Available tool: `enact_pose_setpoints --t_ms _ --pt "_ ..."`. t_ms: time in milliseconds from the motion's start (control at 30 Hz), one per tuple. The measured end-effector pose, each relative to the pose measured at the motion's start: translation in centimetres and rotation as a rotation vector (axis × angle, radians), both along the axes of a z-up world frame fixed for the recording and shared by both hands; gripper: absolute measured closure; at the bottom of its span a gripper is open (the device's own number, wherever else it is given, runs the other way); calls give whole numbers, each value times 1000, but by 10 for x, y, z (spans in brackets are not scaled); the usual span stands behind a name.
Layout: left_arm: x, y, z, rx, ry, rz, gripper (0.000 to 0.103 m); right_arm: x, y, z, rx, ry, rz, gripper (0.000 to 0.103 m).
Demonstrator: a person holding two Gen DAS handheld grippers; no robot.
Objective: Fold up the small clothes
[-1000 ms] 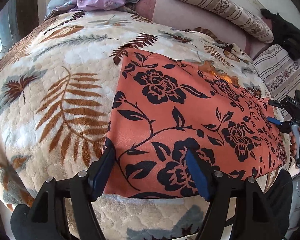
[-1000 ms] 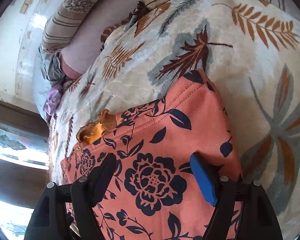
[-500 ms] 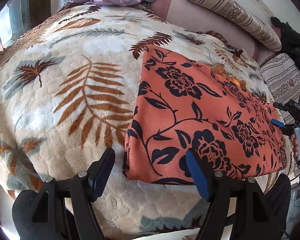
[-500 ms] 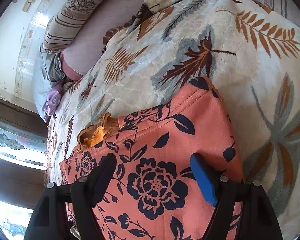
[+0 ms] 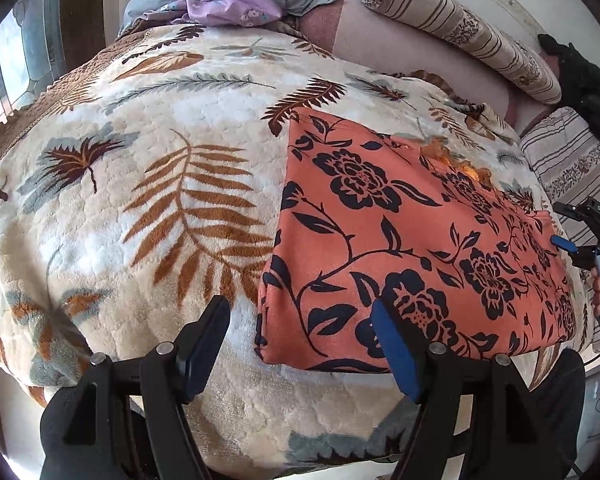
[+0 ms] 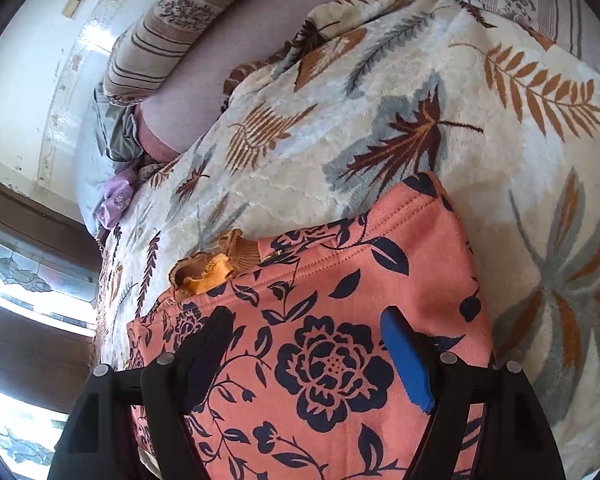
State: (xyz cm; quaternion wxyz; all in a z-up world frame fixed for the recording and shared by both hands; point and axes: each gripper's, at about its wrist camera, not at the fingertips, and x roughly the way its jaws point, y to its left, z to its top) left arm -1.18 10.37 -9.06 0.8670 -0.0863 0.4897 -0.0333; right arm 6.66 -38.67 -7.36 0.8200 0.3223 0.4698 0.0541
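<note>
garment (image 5: 412, 248) flat | left gripper (image 5: 304, 344) open | collar, perhaps (image 6: 204, 272) — right view

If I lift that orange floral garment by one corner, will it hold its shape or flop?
The orange garment will probably flop: it lies flat in soft layers, following the blanket. It looks thin, so likely light. The plush blanket may grip it, so pushing would likely bunch it rather than slide it.
</note>
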Motion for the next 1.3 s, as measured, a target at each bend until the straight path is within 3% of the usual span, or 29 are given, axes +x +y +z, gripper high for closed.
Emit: enact_pose_setpoints --t_ms 167,667,767,867,933,1133,1233,1300 --pt "0 1 -17 30 63 9 29 -14 7 15 26 -40 15 24" --pt "-8 -4 5 19 -4 9 29 -66 47 20 103 -44 109 24" --pt "-6 -7 4 10 4 6 29 -71 53 2 137 -1 137 18" --pt "0 -10 -12 36 64 -8 29 -69 53 -32 144 110 130 18" --pt "-1 -10 -18 52 82 -1 29 -72 47 -33 176 90 106 18" --pt "-8 -7 -3 26 14 2 28 -74 43 -14 149 38 103 18" --pt "-1 -7 -22 71 89 10 28 -73 40 -30 149 90 74 18" --pt "-4 -7 -19 80 63 3 28 -76 37 -30 168 77 61 18"
